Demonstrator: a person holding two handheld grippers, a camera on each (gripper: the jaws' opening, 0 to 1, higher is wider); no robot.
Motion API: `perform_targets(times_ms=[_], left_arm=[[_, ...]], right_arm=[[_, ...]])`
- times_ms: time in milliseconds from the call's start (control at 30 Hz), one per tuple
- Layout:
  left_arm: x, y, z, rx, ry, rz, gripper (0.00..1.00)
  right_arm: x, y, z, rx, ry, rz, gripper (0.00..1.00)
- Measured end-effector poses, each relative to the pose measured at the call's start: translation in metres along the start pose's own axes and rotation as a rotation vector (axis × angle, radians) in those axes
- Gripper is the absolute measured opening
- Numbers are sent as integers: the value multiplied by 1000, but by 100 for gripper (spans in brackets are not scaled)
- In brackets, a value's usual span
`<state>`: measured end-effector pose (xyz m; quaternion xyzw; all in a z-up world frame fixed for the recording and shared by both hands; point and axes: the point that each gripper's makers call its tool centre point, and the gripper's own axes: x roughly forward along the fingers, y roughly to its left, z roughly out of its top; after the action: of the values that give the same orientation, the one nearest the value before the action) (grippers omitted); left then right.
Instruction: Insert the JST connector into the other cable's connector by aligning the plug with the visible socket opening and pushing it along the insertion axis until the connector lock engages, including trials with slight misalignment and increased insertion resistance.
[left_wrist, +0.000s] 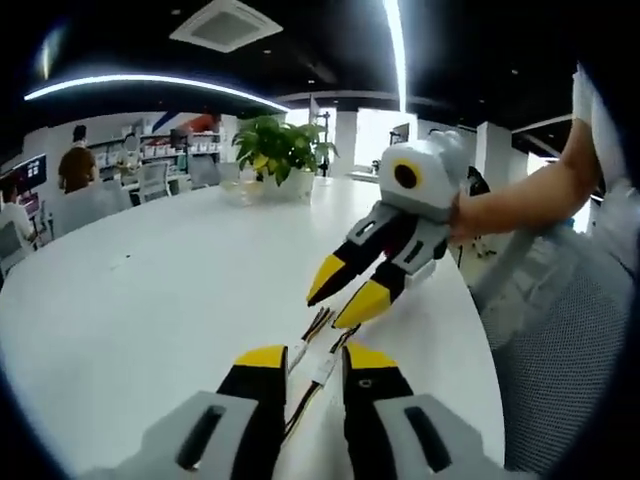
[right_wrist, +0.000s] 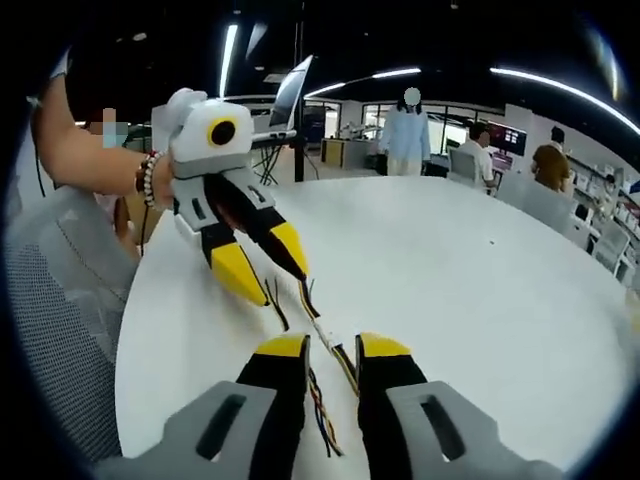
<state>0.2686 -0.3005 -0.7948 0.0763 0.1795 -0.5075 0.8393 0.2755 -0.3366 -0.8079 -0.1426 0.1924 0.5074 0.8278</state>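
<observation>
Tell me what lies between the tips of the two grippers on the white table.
In the left gripper view, a white JST connector with its coloured wires lies on the white table, bridging the left gripper and right gripper.

Black claw (left_wrist: 308, 362) with yellow tips, grey housing, possibly beaded bracelet (right_wrist: 147, 172)

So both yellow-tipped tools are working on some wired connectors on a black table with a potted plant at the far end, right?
Not quite: the table is white, not black, as the left gripper view shows. The rest holds: both tools, left and right, meet over the wired connectors, and a potted plant sits at the far end.
</observation>
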Motion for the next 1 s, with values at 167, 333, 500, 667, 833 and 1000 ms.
perform_targets(times_ms=[167, 333, 500, 667, 833, 1000], left_arm=[[-4, 0, 6, -18, -14, 13, 19], [-9, -1, 18, -10, -37, 21, 21], [-18, 2, 31, 4, -54, 36, 23], [-31, 10, 38, -8, -49, 75, 24], [-51, 16, 44, -13, -56, 115, 31], [-75, 14, 54, -23, -84, 165, 38]], right_arm=[[-5, -2, 3, -3, -4, -18, 17], [-14, -9, 11, 17, -25, -51, 18], [-21, -12, 22, 35, -51, -72, 19], [-30, -18, 29, 52, -69, -95, 19], [-45, -21, 43, 123, -113, -104, 24], [-62, -22, 59, 163, -167, -130, 29]])
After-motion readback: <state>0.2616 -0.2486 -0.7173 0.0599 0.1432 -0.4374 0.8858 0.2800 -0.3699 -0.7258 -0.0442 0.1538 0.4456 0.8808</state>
